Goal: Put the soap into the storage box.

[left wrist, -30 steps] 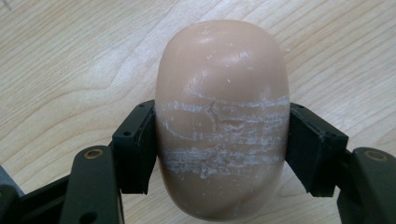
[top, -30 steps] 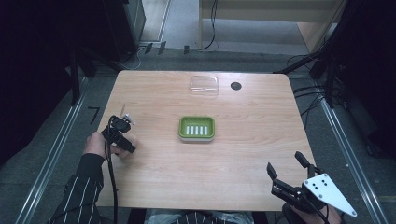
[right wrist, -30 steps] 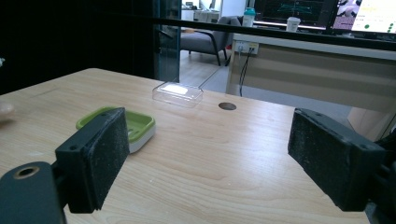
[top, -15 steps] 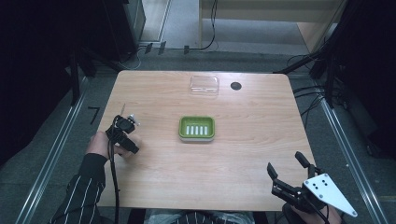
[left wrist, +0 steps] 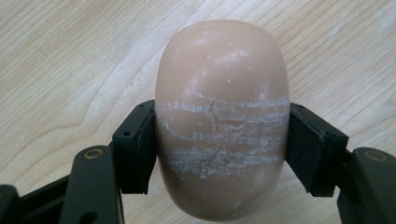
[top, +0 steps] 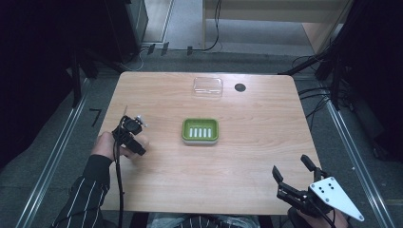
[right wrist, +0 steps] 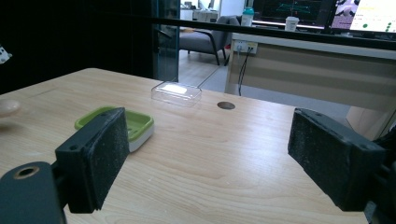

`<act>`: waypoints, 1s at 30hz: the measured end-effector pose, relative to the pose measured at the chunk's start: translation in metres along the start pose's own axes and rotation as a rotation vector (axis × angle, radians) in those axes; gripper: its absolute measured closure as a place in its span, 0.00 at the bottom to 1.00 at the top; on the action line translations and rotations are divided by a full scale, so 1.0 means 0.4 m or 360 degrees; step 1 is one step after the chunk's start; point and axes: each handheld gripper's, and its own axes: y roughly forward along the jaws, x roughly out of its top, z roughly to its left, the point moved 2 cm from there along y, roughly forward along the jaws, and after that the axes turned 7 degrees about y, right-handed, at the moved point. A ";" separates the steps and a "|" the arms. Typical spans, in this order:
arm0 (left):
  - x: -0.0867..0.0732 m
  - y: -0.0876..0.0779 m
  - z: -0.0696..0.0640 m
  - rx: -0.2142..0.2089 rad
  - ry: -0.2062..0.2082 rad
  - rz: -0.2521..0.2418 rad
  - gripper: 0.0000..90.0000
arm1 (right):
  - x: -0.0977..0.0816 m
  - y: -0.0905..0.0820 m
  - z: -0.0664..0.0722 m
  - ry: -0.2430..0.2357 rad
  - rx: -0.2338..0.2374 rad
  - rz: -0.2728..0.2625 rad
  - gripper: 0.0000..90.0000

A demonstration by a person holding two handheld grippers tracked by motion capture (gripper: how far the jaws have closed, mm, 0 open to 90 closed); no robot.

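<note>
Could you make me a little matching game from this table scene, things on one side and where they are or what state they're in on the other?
Things:
1. soap bar
2. green dish
3. clear lid
4. right claw

Places or states:
A. at the far edge of the table, beside a dark round hole
B. open, holding nothing, at the near edge
C. squeezed between the left claw's pads
D. in the middle of the table, with nothing in it

Pairs: 1-C, 2-D, 3-A, 4-B
</note>
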 end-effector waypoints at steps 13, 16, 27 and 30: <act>0.044 -0.006 -0.026 -0.0018 0.0104 -0.0013 0.37 | 0.001 -0.001 0.004 -0.0001 -0.0002 0.0003 0.15; 0.052 -0.008 -0.032 -0.0016 0.0121 -0.0015 0.37 | 0.001 -0.001 0.003 -0.0003 -0.0003 0.0000 0.15; 0.092 -0.016 -0.056 -0.0020 0.0199 -0.0030 0.37 | 0.000 -0.004 0.000 0.0007 -0.0009 0.0003 0.15; 0.103 -0.016 -0.063 -0.0020 0.0217 -0.0033 0.37 | 0.000 -0.004 0.000 0.0006 -0.0008 0.0003 0.15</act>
